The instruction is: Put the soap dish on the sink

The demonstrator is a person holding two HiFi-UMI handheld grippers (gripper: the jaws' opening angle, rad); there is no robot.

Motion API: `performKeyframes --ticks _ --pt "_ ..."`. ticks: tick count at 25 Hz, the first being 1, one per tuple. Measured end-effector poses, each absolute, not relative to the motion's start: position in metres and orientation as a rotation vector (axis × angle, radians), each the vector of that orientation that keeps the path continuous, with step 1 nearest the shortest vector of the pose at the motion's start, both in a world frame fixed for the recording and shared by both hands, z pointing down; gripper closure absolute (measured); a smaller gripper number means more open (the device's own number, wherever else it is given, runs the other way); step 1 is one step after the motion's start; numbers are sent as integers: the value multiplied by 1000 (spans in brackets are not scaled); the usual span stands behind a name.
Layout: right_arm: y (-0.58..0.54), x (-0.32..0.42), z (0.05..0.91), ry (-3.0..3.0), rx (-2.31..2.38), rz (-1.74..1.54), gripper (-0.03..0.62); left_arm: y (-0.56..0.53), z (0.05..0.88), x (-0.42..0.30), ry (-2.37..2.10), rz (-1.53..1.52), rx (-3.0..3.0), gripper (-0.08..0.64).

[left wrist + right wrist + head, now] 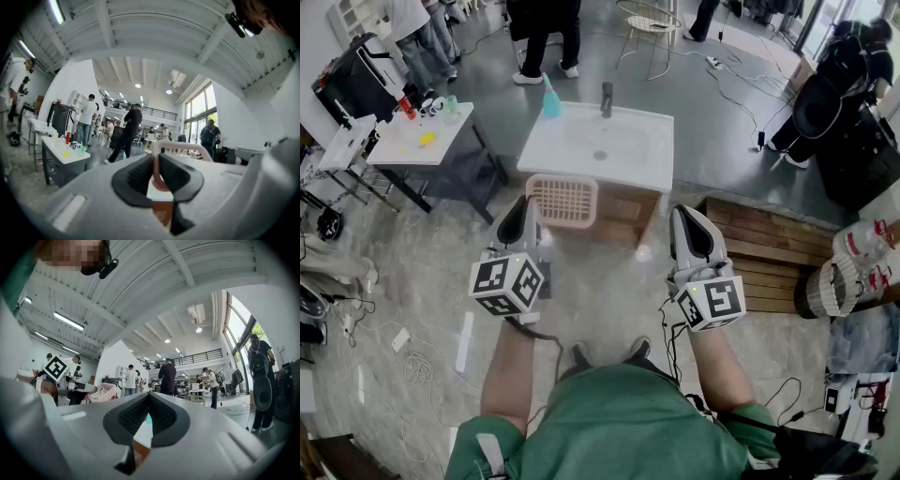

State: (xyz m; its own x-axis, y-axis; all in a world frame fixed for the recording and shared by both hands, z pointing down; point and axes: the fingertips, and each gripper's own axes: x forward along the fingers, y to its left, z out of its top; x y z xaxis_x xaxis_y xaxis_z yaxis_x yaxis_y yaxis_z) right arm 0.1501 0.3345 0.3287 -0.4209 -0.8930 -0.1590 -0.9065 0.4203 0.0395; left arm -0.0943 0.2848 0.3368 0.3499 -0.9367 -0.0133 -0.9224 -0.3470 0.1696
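Observation:
The soap dish [563, 201] is a peach slatted tray held in the air in front of the white sink [639, 162], below its near edge. My left gripper [526, 206] is shut on the dish's left rim. In the left gripper view the rim [180, 148] arches above the jaws, and my left gripper [156, 165] has its dark pads pinched on it. My right gripper [688, 219] hangs to the right of the sink cabinet, shut on nothing. In the right gripper view my right gripper [148, 402] has its pads touching, and the dish [100, 393] shows at the left.
A faucet [606, 97] and a blue bottle [551, 101] stand at the sink's far edge. A side table [398, 143] with small bottles is to the left. A wooden bench [766, 251] lies to the right. People stand beyond the sink. Cables trail on the floor.

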Motion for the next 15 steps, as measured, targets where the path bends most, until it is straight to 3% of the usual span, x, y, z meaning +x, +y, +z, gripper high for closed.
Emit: performKeyframes --ticks 15 --pt "327 100 328 2508 -1652 143 601 271 336 -148 -1670 -207 2473 518"
